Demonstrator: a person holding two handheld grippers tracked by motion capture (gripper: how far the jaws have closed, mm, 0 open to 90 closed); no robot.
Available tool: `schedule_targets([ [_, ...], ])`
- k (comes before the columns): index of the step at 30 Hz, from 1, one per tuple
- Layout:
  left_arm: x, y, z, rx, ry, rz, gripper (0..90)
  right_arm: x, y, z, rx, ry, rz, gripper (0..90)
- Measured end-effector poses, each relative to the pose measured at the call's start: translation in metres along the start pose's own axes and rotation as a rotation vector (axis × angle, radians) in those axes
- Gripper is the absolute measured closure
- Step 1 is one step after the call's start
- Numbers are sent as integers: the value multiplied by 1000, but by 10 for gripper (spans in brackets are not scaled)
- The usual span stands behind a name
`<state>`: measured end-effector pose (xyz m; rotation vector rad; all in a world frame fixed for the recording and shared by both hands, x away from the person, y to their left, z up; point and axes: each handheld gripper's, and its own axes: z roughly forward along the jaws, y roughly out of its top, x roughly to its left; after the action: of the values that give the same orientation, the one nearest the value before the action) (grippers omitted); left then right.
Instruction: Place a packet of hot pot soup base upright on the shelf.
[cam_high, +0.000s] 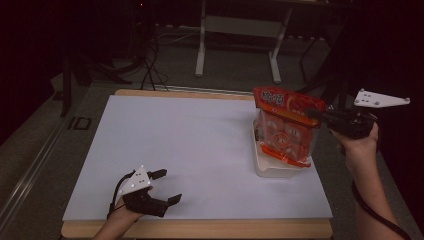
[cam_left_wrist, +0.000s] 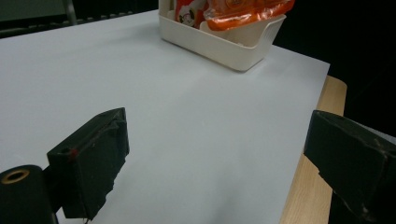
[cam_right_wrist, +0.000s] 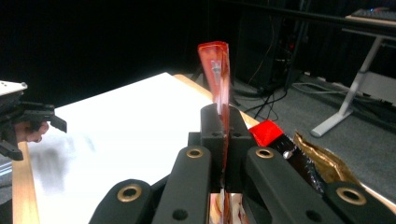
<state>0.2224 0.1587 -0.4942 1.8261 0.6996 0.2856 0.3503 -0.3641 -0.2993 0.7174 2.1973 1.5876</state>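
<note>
The orange snack bag (cam_high: 286, 125) carries the one piece of lettering in view: large pale characters across its red top band in the high view, too small and blurred to read. Below them the bag shows round orange pictures and no legible words. In the left gripper view, the part of the bag standing in the white bin (cam_left_wrist: 224, 39) shows a small cartoon figure in black and white, with no letters that can be made out. In the right gripper view the bag's top edge is seen side-on, and no print shows there. No brand, number or sign can be read anywhere.
</note>
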Motion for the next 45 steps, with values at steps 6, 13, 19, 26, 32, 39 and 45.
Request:
schedule_targets([
  [6,3,-2,0,5,6,-9,74,-6,-10,10,3,4,21,900],
  [13,3,-4,2,3,6,-16,74,-7,-22,17,-5,5,42,900],
  [19,4,-4,3,7,7,-14,74,-8,-39,17,-2,0,76,900],
  [26,3,-5,4,13,11,-5,74,-8,-59,11,-20,-17,103,900],
  [32,3,-5,4,11,9,-4,74,-7,-71,2,-6,-51,106,900],
  [39,4,-5,3,6,13,-11,74,-10,-94,1,15,-80,135,900],
  [45,4,-6,3,8,11,-14,74,-8,-91,1,2,-90,140,882],
])
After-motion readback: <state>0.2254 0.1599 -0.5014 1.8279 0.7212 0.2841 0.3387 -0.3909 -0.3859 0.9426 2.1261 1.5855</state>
